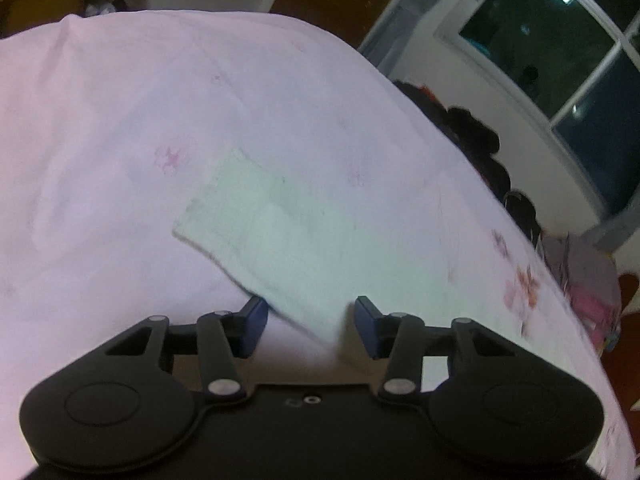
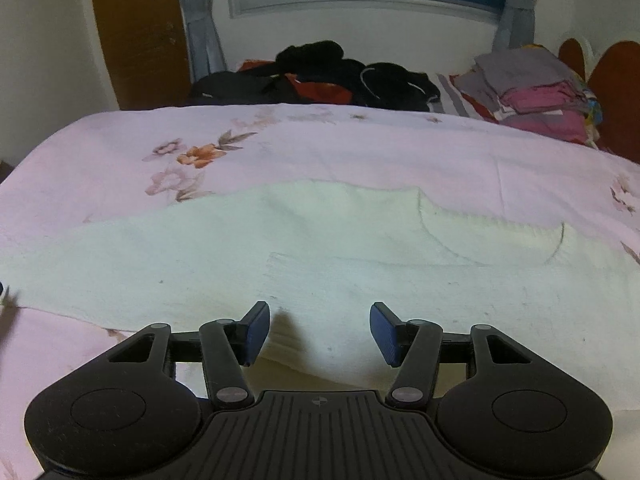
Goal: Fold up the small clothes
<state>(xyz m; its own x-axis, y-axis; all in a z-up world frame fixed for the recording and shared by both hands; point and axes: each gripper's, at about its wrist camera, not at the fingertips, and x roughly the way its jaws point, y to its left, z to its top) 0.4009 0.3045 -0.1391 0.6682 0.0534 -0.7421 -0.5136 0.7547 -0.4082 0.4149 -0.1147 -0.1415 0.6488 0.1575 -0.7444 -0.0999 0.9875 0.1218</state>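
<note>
Your left hand-held gripper sits at the lower centre of the left wrist view, jaws apart, a corner of the pale green garment between the pads, not clamped. The garment lies flat on the pink floral bed sheet. Your right hand-held gripper has its jaws apart over the same garment, which spans mid-frame. Dark clothes and a folded stack lie at upper frame.
</note>
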